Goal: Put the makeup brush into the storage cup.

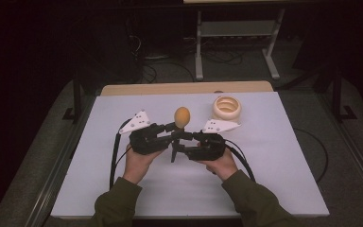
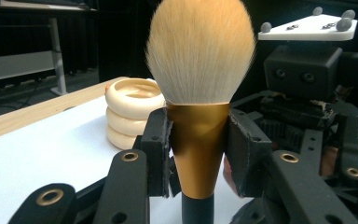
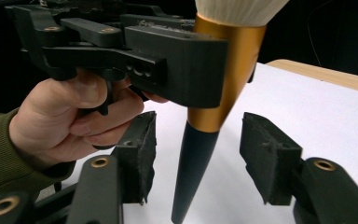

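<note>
- Pads (image 2: 158,140) of the left gripper (image 2: 198,149) press from both sides on the gold collar of a makeup brush (image 2: 199,84), so that gripper is clamped on the brush.
- Brush stands upright in that grip, its cream bristle head on top and its dark tapering handle pointing down, held above the white table (image 1: 274,165); in the high view the brush (image 1: 182,117) sits near the middle of the table, between the two hands.
- Right gripper (image 3: 196,158) has its two black jaws on either side of the dark handle, lower down than the collar; a gap shows between each pad (image 3: 270,158) and the handle, so they do not grip it.
- Left hand (image 3: 70,121) is wrapped around the body of its gripper, with a green sleeve at the wrist.
- In the high view the left gripper (image 1: 174,126) and the right gripper (image 1: 182,142) face each other tip to tip, each with a grey three-cornered plate on top, and both forearms come in from the bottom edge.
- Cream stack of rings (image 1: 226,108) stands on the table beyond and to the right of the brush, apart from it; in the left gripper view the stack (image 2: 133,112) shows behind the left jaw.
- Cables trail from both grippers toward the person.
- Wooden strip (image 1: 184,88) runs along the far edge of the table.
</note>
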The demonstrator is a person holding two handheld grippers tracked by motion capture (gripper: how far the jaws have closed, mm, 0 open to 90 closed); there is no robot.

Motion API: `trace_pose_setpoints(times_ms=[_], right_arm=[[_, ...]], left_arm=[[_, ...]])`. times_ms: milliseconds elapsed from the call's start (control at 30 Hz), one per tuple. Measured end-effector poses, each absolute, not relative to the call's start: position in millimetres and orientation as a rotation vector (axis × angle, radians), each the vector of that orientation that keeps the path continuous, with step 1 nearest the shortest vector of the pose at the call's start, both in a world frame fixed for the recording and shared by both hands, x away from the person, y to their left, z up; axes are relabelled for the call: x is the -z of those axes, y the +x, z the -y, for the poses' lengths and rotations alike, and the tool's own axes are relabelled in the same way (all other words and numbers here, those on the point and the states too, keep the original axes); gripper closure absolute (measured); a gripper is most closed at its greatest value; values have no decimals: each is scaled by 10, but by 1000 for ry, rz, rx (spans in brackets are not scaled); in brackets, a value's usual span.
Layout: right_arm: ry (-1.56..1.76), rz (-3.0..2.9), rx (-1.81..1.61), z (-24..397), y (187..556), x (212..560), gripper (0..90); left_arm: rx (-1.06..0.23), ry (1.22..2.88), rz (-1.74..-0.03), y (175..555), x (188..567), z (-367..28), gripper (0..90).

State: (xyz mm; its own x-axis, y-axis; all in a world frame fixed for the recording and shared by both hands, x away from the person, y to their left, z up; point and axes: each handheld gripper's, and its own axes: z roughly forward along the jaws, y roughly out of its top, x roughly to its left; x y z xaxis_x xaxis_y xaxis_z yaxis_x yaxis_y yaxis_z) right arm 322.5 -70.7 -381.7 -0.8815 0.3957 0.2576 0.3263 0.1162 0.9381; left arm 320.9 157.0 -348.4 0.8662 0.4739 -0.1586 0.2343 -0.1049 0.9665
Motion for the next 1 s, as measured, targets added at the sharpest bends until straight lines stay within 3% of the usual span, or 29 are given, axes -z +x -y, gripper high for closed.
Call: trace_pose_setpoints(times_ms=[1000], right_arm=[[813, -2298, -1930, 691, 3278, 3831, 677]], left_arm=[[-213, 1692, -551, 3198, 3507, -1525, 630]])
